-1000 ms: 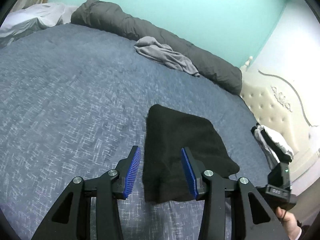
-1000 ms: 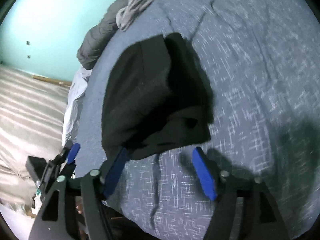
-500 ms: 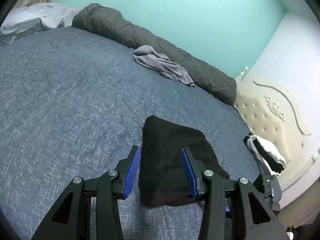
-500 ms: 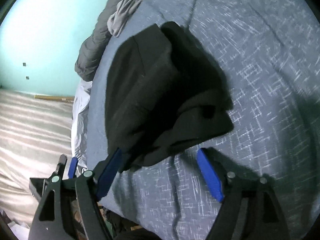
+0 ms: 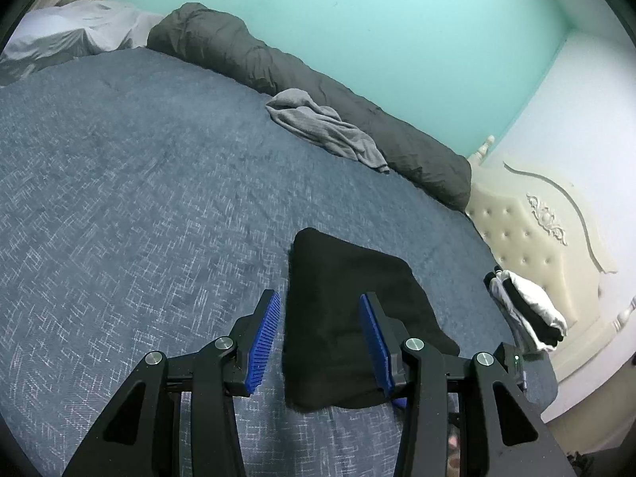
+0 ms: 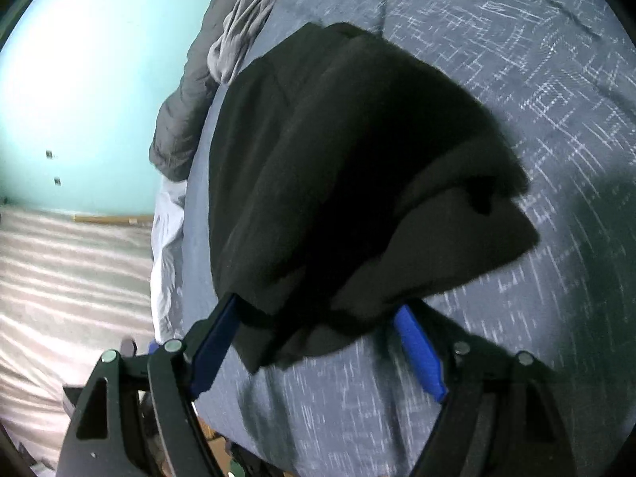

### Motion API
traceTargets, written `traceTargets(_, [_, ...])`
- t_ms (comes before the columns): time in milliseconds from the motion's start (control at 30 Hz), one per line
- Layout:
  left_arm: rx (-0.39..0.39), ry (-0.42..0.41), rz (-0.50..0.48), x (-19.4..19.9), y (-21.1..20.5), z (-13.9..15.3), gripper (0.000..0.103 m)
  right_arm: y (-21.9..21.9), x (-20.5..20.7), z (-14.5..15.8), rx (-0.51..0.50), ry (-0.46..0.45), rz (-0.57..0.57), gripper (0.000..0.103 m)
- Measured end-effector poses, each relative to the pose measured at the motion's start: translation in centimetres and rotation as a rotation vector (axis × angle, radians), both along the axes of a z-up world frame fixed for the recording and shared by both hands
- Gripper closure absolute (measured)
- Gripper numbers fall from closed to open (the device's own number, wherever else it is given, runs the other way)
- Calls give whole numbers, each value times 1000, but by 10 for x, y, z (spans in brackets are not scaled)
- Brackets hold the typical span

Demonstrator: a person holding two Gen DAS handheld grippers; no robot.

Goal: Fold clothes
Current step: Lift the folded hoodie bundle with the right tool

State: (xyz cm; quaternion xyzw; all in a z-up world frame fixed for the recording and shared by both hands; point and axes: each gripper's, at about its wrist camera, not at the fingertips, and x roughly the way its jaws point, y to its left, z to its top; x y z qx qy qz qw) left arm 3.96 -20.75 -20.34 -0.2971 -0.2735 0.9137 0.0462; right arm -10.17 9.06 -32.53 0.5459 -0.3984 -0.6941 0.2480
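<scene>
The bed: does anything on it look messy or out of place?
Yes. A grey garment lies crumpled against the rolled dark duvet at the far side, unfolded. The black garment in front is folded, but its near corner bunches unevenly. By the headboard, a folded stack looks neat.

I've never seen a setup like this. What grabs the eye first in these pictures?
Probably the black folded garment lying on the blue-grey bedspread, with blue-padded pincers reaching toward it: the left gripper and the right gripper, whose open jaws straddle the garment's near edge. Farther back, a crumpled grey garment lies against a dark rolled duvet below the turquoise wall.
</scene>
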Motion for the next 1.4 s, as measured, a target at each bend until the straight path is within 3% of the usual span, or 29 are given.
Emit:
traceTargets(233, [3, -6, 3, 0, -2, -3, 58, -5, -14, 1, 16, 56, -21, 25])
traceTargets(467, [-4, -14, -3, -3, 1, -5, 58, 3, -20, 12, 9, 125, -4, 61])
traceTargets(567, [-7, -18, -6, -4, 2, -5, 58, 10, -22, 20, 14, 153, 25, 67])
traceTargets(833, [-32, -21, -37, -19, 17, 1, 58, 40, -35, 46, 56, 226, 105, 73])
traceTargets(1033, [-47, -27, -87, -34, 35, 7, 58, 70, -52, 58, 137, 241, 234, 76])
traceTargets(1133, [-49, -39, -135, -47, 49, 7, 58, 89, -57, 66, 164, 275, 283, 89])
traceTargets(1200, [-52, -53, -166, -59, 59, 4, 57, 98, -60, 72, 182, 295, 319, 92])
traceTargets(1333, [-57, -97, -220, -88, 75, -4, 57, 121, -69, 64, 204, 251, 331, 96])
traceTargets(1400, [-61, -122, -240, -104, 81, -8, 57, 126, -71, 58, 166, 228, 320, 96])
